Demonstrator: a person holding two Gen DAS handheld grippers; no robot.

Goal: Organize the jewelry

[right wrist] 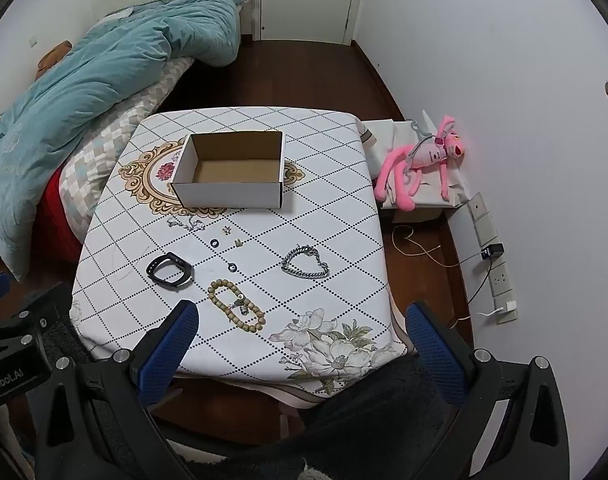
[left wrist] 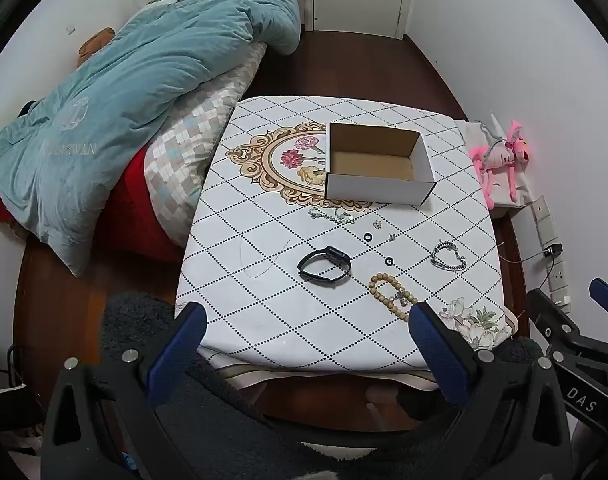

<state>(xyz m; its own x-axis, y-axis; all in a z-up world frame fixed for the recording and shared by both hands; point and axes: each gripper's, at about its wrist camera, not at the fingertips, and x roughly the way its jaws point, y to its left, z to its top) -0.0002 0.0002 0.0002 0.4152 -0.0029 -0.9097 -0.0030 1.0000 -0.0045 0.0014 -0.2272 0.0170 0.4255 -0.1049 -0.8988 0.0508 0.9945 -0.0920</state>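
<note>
An empty white cardboard box [left wrist: 378, 164] [right wrist: 231, 172] stands open at the far middle of the table. In front of it lie a thin silver chain [left wrist: 331, 216] [right wrist: 185, 224], two small black rings [left wrist: 368, 237] [right wrist: 214, 243], small earrings [left wrist: 378, 223] [right wrist: 226, 231], a black watch [left wrist: 324, 268] [right wrist: 169, 272], a silver bracelet [left wrist: 448, 256] [right wrist: 306, 266] and a wooden bead bracelet [left wrist: 392, 296] [right wrist: 235, 308]. My left gripper [left wrist: 308, 320] and right gripper [right wrist: 301, 318] are both open and empty, held above the table's near edge.
The table [left wrist: 263, 320] [right wrist: 344, 240] has a white diamond-pattern cloth. A bed with a blue quilt [left wrist: 123, 100] [right wrist: 83, 80] lies to the left. A pink plush toy [left wrist: 500, 160] [right wrist: 420, 164] sits on a box to the right, by wall sockets and cables [right wrist: 496, 272].
</note>
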